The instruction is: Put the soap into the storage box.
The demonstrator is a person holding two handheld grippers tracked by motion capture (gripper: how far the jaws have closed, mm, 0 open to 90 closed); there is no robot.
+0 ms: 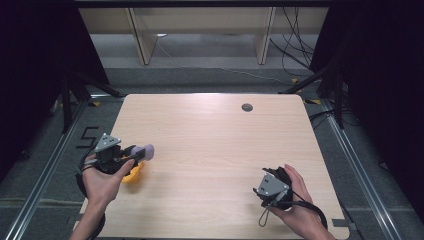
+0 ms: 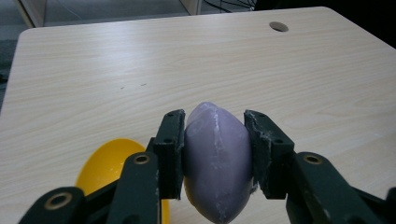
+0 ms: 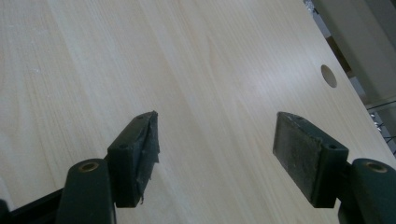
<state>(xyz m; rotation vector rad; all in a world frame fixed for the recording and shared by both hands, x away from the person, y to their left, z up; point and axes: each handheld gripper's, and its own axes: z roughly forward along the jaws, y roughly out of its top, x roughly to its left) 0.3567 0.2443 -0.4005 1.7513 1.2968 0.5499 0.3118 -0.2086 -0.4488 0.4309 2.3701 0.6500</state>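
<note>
At the left edge of the pale wooden bench (image 1: 210,150), the left claw (image 2: 217,149) is pinching a lilac, egg-shaped object (image 2: 217,163), its two black pads pressed flat against the object's opposite flanks so that the rounded tip sticks out forward beyond them. In the high view the same lilac object (image 1: 145,151) pokes out of the left claw (image 1: 134,154) toward the middle of the bench, held above the surface rather than lying on it. Just under and slightly behind it sits a yellow bowl-like piece (image 2: 109,170), resting on the bench with its hollow side turned up (whether the lilac object touches it cannot be told from either view); from above, that yellow piece (image 1: 134,174) peeks out beside the person's left hand (image 1: 102,180), near the bench's left border. The right claw (image 3: 215,149) is spread wide, with bare wood grain showing between its worn pads and nothing caught in the gap. In the high view the right claw (image 1: 265,182) sits low over the front right part of the bench, cradled in the person's right hand (image 1: 295,200), well apart from the left one. A round cable hole (image 1: 247,107) marks the far side of the bench, and it also appears ahead of both claws in their own views.
</note>
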